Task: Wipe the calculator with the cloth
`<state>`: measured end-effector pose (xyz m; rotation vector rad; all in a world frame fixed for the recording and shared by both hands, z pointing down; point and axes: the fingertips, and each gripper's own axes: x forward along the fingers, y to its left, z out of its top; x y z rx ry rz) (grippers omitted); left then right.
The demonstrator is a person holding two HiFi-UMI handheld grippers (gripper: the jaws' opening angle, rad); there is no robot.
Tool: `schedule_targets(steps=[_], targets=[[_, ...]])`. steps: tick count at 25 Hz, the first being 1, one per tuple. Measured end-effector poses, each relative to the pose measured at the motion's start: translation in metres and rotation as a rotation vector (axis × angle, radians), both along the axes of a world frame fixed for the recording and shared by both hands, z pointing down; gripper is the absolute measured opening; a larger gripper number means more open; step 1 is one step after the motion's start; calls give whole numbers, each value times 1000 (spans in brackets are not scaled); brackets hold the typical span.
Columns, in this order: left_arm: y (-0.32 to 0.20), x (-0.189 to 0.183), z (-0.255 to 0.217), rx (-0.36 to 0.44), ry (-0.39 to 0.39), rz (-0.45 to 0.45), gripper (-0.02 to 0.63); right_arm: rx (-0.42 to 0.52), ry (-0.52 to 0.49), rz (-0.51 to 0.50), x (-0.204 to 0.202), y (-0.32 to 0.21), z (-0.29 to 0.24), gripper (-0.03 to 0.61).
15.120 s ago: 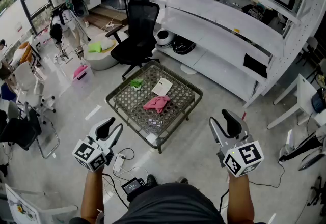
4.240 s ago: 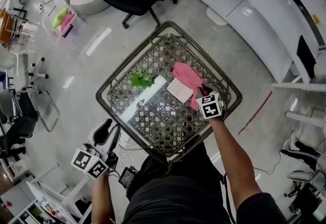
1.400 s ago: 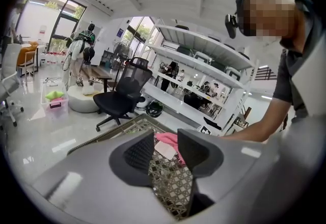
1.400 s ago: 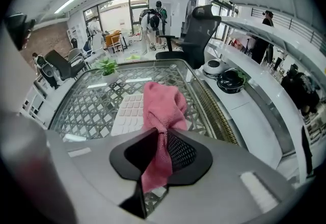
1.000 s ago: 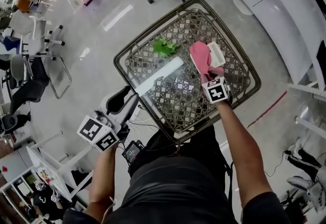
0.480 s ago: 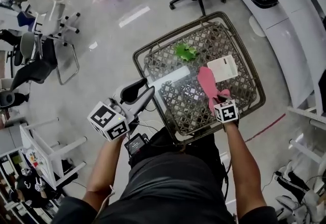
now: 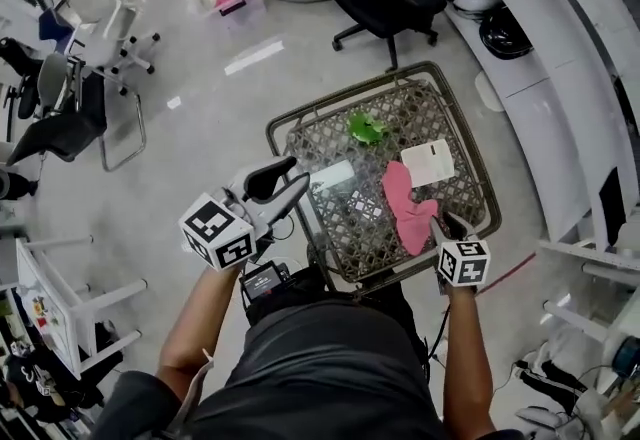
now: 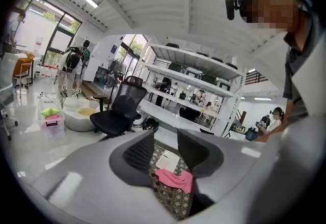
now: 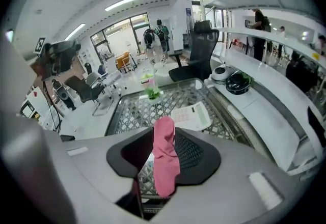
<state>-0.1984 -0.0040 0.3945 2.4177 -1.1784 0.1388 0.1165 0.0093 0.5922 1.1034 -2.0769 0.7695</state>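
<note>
Two grippers above the lattice tabletop point(image 7: 350, 218): left gripper point(image 7: 298, 173), jaws apart and empty; right gripper point(image 7: 447, 225), jaws just been opening, now partly apart, the pink cloth point(image 7: 408, 208) between them, seemingly unpressed. The calculator point(image 7: 428, 162) lies near the tabletop's right edge, cloth just beside it. For a clean release, lift straight, without dragging.

A dark grey short-sleeved shirt point(image 7: 325, 368) is worn, and the forearms are left bare; a black camera point(image 8: 232, 5) is strapped at the head; the left tool point(image 7: 295, 178) and the right tool point(image 7: 447, 224) are built of smooth grey shells; black ribbed pads point(image 8: 138, 150) are fitted inside the jaws; a white cube point(image 7: 218, 230) printed with black square markers is carried at the rear of each.
</note>
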Motion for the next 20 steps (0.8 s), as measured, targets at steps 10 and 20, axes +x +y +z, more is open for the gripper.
schedule_targets(steps=[10,20], targets=[[-5,-3,-38,97,39,42,186,567,-412,139,-13,-35,-294,110],[-6,-14,-54,142,72,53,186,783,-393,167,-10,-9,-418,132]])
